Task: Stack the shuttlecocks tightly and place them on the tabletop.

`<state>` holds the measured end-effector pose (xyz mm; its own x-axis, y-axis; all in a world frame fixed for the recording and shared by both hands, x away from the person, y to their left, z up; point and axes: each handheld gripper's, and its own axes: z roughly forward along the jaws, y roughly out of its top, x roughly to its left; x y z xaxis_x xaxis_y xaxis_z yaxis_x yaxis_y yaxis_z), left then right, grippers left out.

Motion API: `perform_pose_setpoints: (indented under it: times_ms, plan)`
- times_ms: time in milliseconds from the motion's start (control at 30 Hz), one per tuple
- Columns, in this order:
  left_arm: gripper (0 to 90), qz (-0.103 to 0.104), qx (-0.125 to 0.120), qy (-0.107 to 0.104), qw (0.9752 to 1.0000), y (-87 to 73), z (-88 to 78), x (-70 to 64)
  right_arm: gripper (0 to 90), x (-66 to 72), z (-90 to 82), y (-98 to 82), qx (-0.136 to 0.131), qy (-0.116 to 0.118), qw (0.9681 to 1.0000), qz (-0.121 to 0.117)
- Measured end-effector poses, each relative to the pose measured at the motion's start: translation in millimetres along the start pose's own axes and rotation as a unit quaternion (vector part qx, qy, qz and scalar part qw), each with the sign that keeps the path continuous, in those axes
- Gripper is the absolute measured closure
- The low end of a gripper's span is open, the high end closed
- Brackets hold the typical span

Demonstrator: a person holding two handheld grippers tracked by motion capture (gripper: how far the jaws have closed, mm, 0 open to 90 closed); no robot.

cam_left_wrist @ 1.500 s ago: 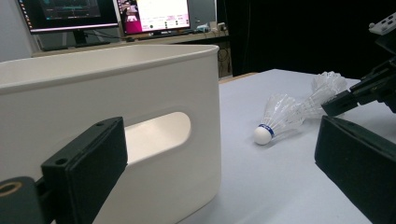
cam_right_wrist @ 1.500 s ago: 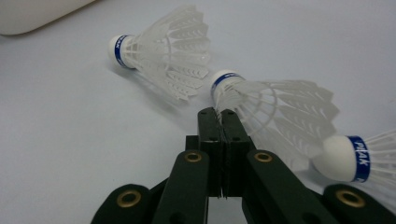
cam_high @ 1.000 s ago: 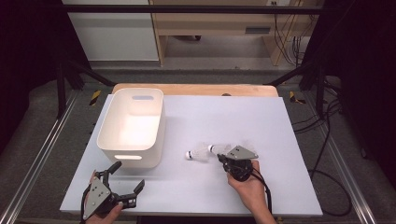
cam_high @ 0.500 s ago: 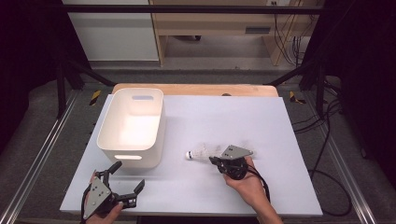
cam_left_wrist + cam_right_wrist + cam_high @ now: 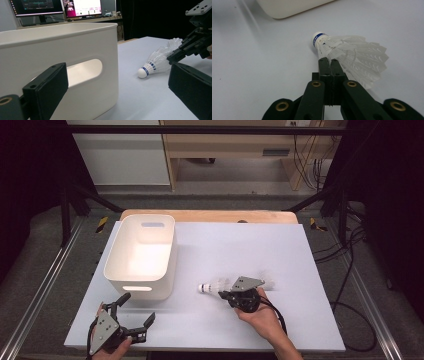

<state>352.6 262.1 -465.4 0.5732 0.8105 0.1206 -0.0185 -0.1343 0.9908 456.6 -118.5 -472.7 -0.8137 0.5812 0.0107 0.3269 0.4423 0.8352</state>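
Observation:
A white feather shuttlecock (image 5: 210, 287) with a blue band round its cork lies in the middle of the white table top, cork pointing left. My right gripper (image 5: 222, 294) is shut on the feather skirt from the right. In the right gripper view the two jaws (image 5: 328, 60) meet on a feather of the shuttlecock (image 5: 347, 55). My left gripper (image 5: 137, 309) is held open near the front left edge, nothing between its jaws. The left gripper view looks between its wide-apart jaws (image 5: 120, 82) at the shuttlecock (image 5: 155, 63) and the right gripper (image 5: 172, 58).
A white plastic bin (image 5: 112, 262) with handle slots stands left of the shuttlecock, nothing visible inside it; its wall (image 5: 75, 37) rises close before the left gripper and its corner (image 5: 287, 7) lies ahead of the right one. The white table top (image 5: 260, 245) has bare room to the right.
The right hand and its gripper have shifted slightly left, toward the bin, with the shuttlecock in the jaws. The left gripper has stayed in place.

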Motion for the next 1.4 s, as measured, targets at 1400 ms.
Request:
perform_pose_setpoints:
  times_ms: [1400]
  plan:
    - [3.0,-0.003,-0.001,0.003,1.0,-0.4,-0.6,0.7,54.6,4.3,-0.7,-5.6,0.039,-0.047,0.9981,-0.008]
